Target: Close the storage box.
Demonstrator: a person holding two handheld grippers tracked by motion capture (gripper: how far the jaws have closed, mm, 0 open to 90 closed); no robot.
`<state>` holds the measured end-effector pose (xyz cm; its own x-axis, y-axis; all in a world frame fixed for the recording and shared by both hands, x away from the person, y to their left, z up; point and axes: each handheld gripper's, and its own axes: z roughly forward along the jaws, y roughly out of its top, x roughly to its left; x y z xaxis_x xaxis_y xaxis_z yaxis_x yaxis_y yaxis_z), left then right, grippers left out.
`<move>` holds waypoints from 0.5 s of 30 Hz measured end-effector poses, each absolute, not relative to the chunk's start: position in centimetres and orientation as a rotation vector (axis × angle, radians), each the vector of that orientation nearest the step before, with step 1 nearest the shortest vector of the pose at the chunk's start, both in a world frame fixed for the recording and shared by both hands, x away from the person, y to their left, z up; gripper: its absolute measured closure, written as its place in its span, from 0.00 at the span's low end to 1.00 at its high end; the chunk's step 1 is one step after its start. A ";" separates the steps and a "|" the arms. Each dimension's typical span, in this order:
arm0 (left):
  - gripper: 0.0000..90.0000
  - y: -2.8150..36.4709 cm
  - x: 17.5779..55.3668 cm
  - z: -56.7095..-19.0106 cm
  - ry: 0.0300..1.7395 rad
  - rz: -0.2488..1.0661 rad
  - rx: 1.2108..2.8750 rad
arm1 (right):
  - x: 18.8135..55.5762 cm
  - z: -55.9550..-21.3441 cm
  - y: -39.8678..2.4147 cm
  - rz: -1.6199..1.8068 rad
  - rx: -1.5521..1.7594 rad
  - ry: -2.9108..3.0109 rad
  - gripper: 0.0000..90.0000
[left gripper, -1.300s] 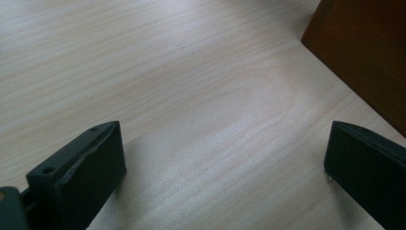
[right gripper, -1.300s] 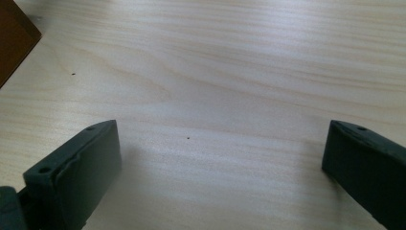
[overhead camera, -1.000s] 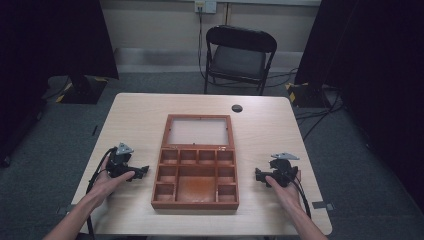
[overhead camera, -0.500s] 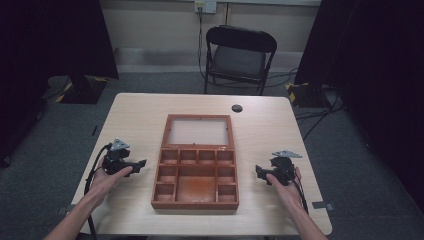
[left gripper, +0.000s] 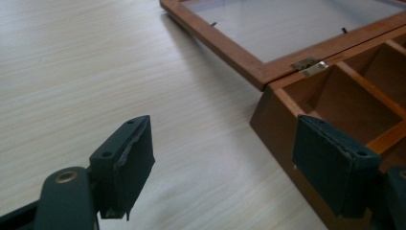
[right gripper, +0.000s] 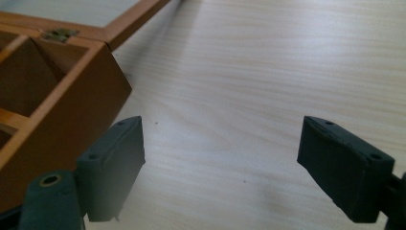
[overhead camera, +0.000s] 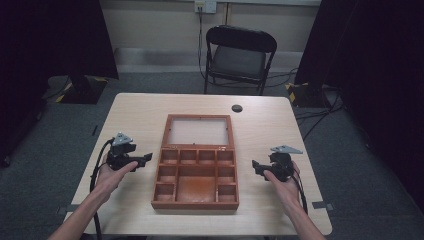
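Note:
A brown wooden box [overhead camera: 195, 204] with several empty compartments lies mid-table, its glass-paned lid [overhead camera: 199, 131] folded flat behind it. My left gripper [overhead camera: 146, 160] hovers just left of the box, pointing at its side wall [left gripper: 282, 124]. Its jaws have just been closing a little but stand open with nothing between them [left gripper: 225, 139]. My right gripper [overhead camera: 255, 167] hovers just right of the box, facing its other wall [right gripper: 72, 96]. Its jaws have also just narrowed and remain open over bare wood [right gripper: 222, 134]. Brass hinges [left gripper: 309, 66] [right gripper: 58, 33] join the lid to the box.
The light wooden table [overhead camera: 140, 115] has a small black round cap [overhead camera: 237, 108] near its far edge. A black folding chair [overhead camera: 240, 52] stands beyond the table. Dark curtains hang on both sides, and cables trail from each gripper.
Both grippers have risen a little off the table beside the box. The box and its lid have not moved.

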<state>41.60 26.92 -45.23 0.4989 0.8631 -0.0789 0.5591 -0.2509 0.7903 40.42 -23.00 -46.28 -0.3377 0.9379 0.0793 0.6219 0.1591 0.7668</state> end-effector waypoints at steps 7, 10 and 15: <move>0.25 25.8 41.9 -45.0 1.137 0.454 1.981 | 41.5 -45.9 -21.7 1.048 1.423 2.065 0.18; 0.25 25.7 42.4 -44.6 1.134 0.465 1.972 | 42.0 -45.7 -21.2 1.065 1.420 2.062 0.18; 0.25 25.6 44.0 -44.2 1.152 0.461 1.956 | 43.5 -45.1 -20.0 1.115 1.396 2.061 0.18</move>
